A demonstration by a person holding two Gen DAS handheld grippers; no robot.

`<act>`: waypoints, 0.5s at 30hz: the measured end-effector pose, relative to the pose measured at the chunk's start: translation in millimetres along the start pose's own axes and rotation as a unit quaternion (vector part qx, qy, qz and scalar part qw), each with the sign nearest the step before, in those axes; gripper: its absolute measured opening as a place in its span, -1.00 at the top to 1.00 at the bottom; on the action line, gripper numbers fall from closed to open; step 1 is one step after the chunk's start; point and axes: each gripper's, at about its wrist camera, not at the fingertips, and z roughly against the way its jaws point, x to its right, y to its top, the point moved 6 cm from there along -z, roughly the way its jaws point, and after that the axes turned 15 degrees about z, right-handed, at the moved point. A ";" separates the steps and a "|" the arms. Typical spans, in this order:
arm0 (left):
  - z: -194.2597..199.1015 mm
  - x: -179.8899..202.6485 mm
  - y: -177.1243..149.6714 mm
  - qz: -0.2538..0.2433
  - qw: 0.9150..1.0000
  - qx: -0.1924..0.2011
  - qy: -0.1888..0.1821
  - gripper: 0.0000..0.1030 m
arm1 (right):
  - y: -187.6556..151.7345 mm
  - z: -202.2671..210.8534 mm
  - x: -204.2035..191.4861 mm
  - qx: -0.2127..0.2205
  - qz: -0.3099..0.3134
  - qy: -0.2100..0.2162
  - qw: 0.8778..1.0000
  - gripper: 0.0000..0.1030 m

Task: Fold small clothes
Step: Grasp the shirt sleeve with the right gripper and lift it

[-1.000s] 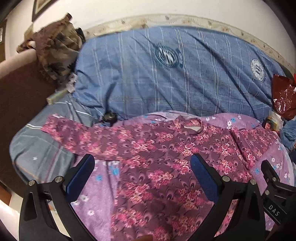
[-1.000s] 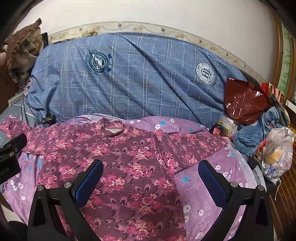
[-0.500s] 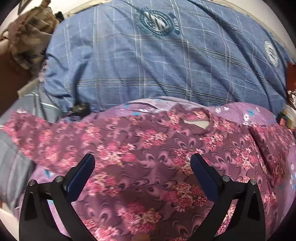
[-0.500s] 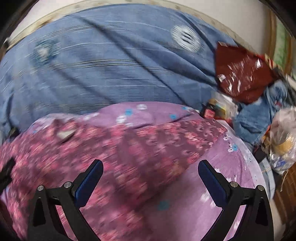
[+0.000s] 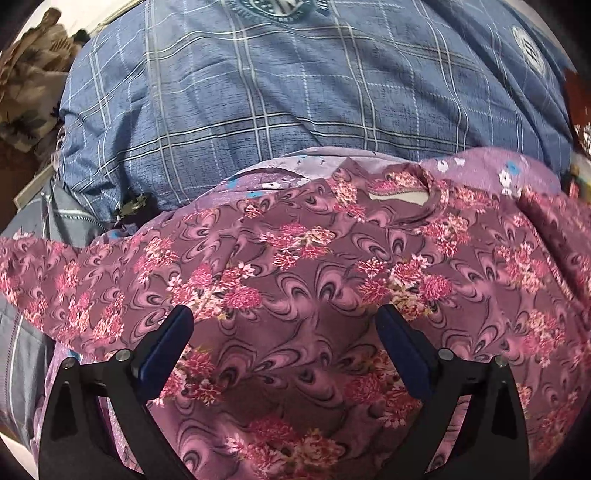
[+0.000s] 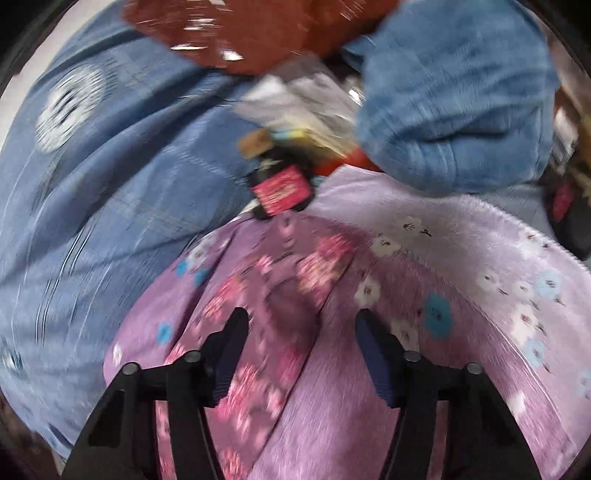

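Observation:
A small maroon top with pink flowers (image 5: 314, 280) lies spread flat on a purple flowered sheet (image 5: 480, 166), its neckline (image 5: 402, 195) toward the back. My left gripper (image 5: 284, 325) is open and empty, low over the top's chest. In the blurred right wrist view, the top's sleeve (image 6: 280, 291) lies on the sheet (image 6: 461, 277). My right gripper (image 6: 299, 325) is partly open, its jaws on either side of the sleeve end, holding nothing.
A blue checked blanket (image 5: 295, 92) bulges behind the top. A brown patterned cloth (image 5: 26, 85) lies far left. Near the right gripper are a dark bottle with a pink label (image 6: 280, 188), a blue denim bundle (image 6: 454, 96) and a red bag (image 6: 240, 29).
Both grippers have moved forward and lower toward the top. The right one swung right to the sleeve end and its jaws have narrowed. The left stays open.

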 end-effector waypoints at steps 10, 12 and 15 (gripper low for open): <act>-23.9 8.1 -19.0 -0.029 0.999 -0.024 0.033 -1.00 | 18.3 -7.1 -2.9 0.042 0.006 0.006 0.999 0.87; -24.7 2.5 -22.0 -0.006 1.000 -0.026 0.016 -1.00 | 17.0 17.6 -18.6 0.067 0.022 0.021 0.997 0.88; -29.9 -12.1 -25.9 0.053 0.996 -0.068 -0.030 -1.00 | 11.6 64.7 -59.1 0.094 0.046 0.058 0.993 0.88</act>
